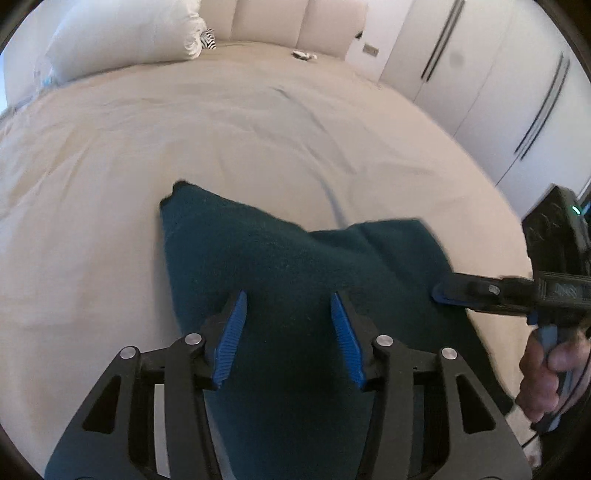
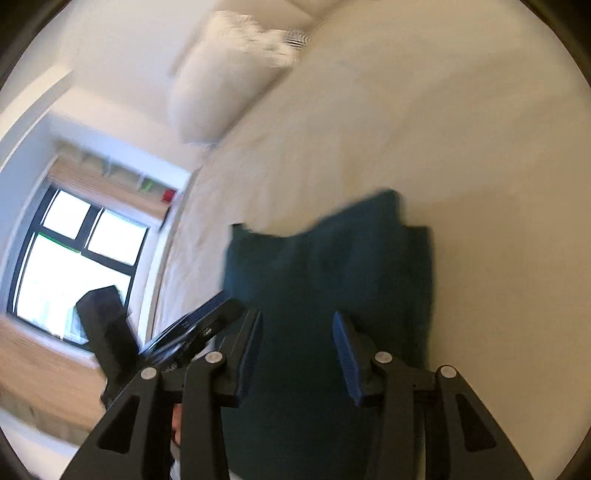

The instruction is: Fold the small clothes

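A dark teal knit garment [image 1: 295, 280] lies on the beige bed sheet [image 1: 221, 129]. My left gripper [image 1: 288, 299] is open above the garment's near part, with blue pads on both sides. My right gripper [image 1: 441, 293] comes in from the right over the garment's right edge. In the right wrist view the same garment [image 2: 332, 277] lies under my open right gripper [image 2: 297, 321], and the left gripper's body [image 2: 192, 328] shows at the left. Neither gripper holds cloth.
A white pillow [image 1: 125, 37] and a striped item [image 1: 207, 38] lie at the head of the bed by the padded headboard [image 1: 295, 26]. White wardrobe doors [image 1: 498, 92] stand right of the bed. A window [image 2: 74, 258] shows on the other side.
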Demonstrator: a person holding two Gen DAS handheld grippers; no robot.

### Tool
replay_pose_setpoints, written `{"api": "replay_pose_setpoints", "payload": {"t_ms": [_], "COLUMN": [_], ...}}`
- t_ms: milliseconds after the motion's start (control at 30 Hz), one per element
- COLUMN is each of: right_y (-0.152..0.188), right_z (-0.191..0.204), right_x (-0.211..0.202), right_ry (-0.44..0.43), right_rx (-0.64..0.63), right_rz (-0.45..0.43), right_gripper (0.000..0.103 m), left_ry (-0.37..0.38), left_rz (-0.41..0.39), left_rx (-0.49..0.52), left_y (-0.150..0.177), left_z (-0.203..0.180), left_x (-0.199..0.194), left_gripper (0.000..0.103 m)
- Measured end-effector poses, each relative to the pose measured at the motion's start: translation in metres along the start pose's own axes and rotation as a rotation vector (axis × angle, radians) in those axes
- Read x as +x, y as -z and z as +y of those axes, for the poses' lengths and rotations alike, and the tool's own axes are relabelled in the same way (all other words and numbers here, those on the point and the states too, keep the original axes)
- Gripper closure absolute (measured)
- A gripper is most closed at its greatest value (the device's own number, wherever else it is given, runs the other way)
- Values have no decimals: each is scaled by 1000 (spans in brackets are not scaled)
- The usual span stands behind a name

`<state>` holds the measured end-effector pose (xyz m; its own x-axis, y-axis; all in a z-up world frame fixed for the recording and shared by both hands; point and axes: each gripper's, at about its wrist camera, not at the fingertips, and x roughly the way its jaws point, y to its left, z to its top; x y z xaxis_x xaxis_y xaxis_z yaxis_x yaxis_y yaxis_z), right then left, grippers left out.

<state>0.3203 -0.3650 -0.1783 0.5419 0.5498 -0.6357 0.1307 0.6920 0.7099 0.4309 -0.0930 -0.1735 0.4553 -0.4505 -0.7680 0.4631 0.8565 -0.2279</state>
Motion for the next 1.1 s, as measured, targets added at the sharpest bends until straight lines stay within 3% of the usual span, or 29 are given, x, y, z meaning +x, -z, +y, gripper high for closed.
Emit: {"api": "replay_pose_setpoints", "payload": {"t_ms": [33,133,300,367,433,600,667,733,800,867,933,1000,1100], "right_y": [-2,-1,-1,3,18,58,64,64,63,69,73,82,90], "right_z": [-10,-33,-27,-12,4,19,8,-10,-14,-8,4,12,7], "right_x": [5,5,0,-8,-32,-21,-17,-19,-19,-30,-41,-47,-30], "right_ry": [16,-62,-39,-24,-63,-32,-52,-83,-81,-65,-89,-92,-70], "right_rx": [15,71,38,-2,-61,-150,-124,-53,-32,-38,-84,-102,-95], "right_rz": [-4,-12,-27,-50,-57,46,36,22,18,12,-24,-39,-8], "right_gripper": [102,103,103,94,62,58,68,91,97,92,57,51,53], "left_ry": [-13,-16,-23,-34,-40,-65,-67,-68,-68,-69,-45,36,90], "left_rz": [2,-4,-13,-4,-3,-16,-19,-25,-21,-15,-26,-43,-7], "left_rx": [17,19,38,44,45,62,72,77,79,64,27,-39,-118], "left_y": [3,5,8,6,7,10,16,17,15,12,16,26,50], "left_z": [-6,-10,-11,-12,-12,-18,-21,-21,-20,-20,-19,-11,1], "left_x": [2,12,16,15,13,14,12,14,16,5,-17,-39,-49], "left_gripper": [57,57,57,57,57,57,57,57,57,57,58,62,65]}}
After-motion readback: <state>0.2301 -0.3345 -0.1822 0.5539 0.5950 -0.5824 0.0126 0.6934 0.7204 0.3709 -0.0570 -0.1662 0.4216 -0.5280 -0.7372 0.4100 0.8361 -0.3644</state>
